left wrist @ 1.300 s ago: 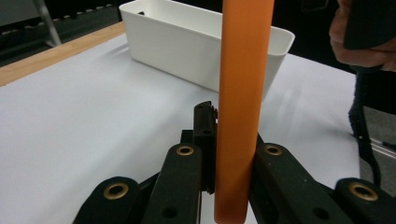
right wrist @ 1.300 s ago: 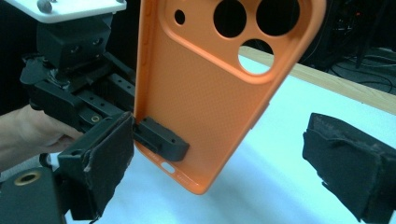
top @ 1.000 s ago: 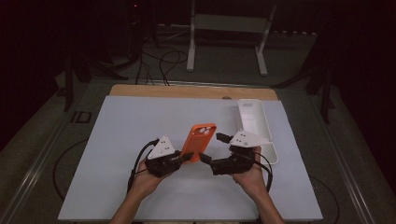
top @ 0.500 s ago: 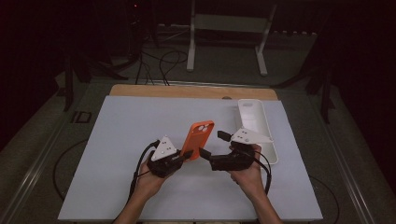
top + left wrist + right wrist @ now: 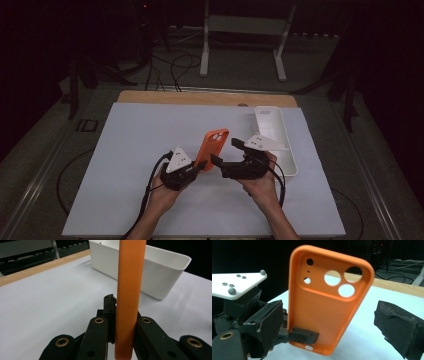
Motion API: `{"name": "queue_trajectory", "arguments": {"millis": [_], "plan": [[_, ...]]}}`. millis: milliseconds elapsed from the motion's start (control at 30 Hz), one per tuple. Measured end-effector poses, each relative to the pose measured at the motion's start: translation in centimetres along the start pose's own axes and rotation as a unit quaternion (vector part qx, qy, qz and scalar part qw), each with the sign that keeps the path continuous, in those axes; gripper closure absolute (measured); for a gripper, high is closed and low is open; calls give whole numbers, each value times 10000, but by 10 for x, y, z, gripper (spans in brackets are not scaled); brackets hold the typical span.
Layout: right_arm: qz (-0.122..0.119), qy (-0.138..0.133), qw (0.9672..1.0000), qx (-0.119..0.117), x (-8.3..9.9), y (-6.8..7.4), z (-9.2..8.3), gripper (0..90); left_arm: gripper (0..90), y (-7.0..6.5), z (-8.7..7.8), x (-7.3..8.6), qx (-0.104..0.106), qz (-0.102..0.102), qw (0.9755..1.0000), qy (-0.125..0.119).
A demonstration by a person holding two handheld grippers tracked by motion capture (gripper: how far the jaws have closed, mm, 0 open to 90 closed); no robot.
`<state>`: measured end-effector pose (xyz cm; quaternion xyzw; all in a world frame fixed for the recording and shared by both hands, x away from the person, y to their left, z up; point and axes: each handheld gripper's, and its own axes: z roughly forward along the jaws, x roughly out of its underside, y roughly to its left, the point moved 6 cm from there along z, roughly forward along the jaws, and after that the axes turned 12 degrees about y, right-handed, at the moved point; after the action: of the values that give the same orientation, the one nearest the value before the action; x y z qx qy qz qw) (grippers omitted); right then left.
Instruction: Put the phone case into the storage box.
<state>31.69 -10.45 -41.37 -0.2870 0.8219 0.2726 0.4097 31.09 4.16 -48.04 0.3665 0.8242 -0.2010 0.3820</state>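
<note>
An orange phone case (image 5: 212,147) stands upright above the white table mat, with its camera cut-outs at the top. My left gripper (image 5: 202,164) is shut on its lower end. In the left gripper view the case's edge (image 5: 130,277) rises between the jaws (image 5: 125,315). My right gripper (image 5: 225,151) comes in from the right and is open. In the right gripper view its two padded jaws (image 5: 329,327) stand on either side of the case's inner face (image 5: 324,312) without touching it.
A long white tray (image 5: 287,160) lies at the mat's right side, just behind my right hand, and also appears behind the case as the white tray (image 5: 150,270). A wooden strip (image 5: 205,97) borders the mat's far edge. Cables and a metal stand lie on the floor beyond.
</note>
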Motion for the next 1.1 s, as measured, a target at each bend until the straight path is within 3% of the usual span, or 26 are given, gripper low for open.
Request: {"name": "queue_trajectory", "arguments": {"millis": [267, 700, 1033, 1100], "plan": [[99, 7, 9999, 94, -5, 1, 5, 90, 853, 0, 4, 3, -56, -49, 10000, 39], [453, -47, 9988, 189, -16, 0, 15, 126, 853, -3, 7, 4, -107, -41, 9999, 50], [660, -15, 9977, 167, -18, 2, 20, 145, 850, -8, 16, 11, -264, 9, 9994, 237], [645, -5, 9976, 258, -18, 3, 24, 144, 848, -11, 19, 12, -340, 64, 9989, 316]]}}
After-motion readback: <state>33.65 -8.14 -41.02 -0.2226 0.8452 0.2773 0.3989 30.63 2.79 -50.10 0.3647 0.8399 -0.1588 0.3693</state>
